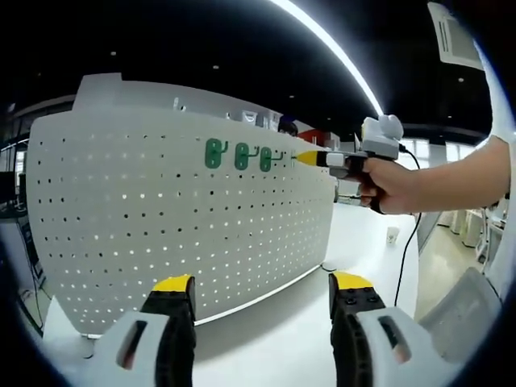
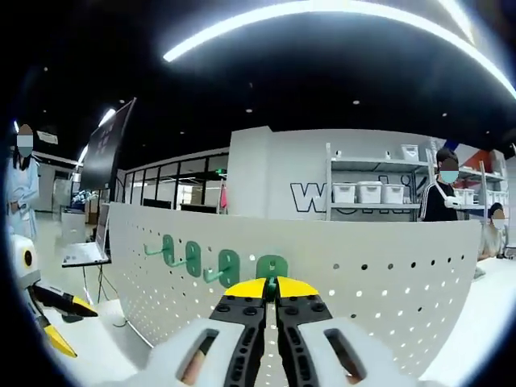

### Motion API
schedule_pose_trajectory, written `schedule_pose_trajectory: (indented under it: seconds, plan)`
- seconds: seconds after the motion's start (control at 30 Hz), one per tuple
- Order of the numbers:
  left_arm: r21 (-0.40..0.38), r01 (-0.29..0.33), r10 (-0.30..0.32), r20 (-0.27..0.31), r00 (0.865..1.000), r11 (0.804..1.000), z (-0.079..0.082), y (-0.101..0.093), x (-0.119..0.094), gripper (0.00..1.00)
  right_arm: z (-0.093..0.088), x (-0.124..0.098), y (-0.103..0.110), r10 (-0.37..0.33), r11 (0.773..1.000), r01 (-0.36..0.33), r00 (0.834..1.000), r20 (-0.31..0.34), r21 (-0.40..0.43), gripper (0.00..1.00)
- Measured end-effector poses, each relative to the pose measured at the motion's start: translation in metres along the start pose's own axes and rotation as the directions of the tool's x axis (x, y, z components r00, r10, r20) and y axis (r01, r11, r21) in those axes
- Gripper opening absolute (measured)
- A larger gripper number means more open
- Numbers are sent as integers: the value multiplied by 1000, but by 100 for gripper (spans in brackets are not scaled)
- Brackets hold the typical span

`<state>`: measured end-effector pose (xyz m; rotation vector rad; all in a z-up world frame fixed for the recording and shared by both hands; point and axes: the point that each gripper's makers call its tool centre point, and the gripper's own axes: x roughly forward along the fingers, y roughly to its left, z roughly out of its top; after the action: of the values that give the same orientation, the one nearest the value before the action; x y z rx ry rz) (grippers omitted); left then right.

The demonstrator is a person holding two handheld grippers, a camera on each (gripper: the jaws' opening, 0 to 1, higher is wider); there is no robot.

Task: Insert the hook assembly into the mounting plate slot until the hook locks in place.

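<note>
- Right gripper view: right gripper (image 2: 271,286) jaws pinch green hook (image 2: 272,268) at pegboard (image 2: 387,258), frame centre; push straight till it locks
- Left gripper (image 1: 262,294) jaws spread, bottom; keep clear

A white bench (image 1: 355,242) carries an upright white pegboard (image 1: 161,218), which stands directly on it; a black cable (image 1: 403,266) trails across the far side.
</note>
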<state>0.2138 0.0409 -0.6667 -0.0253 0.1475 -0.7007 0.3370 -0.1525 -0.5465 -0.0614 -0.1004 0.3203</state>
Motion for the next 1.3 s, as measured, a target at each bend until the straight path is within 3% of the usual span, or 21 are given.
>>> schedule_pose_trajectory:
  seconds: [1.3]
  plan:
    - [-8, -9, 9, -12, 1000, 1000, 0, 7, -4, 65, -5, 16, -5, -38, 999, 38, 999, -9, 13, 1]
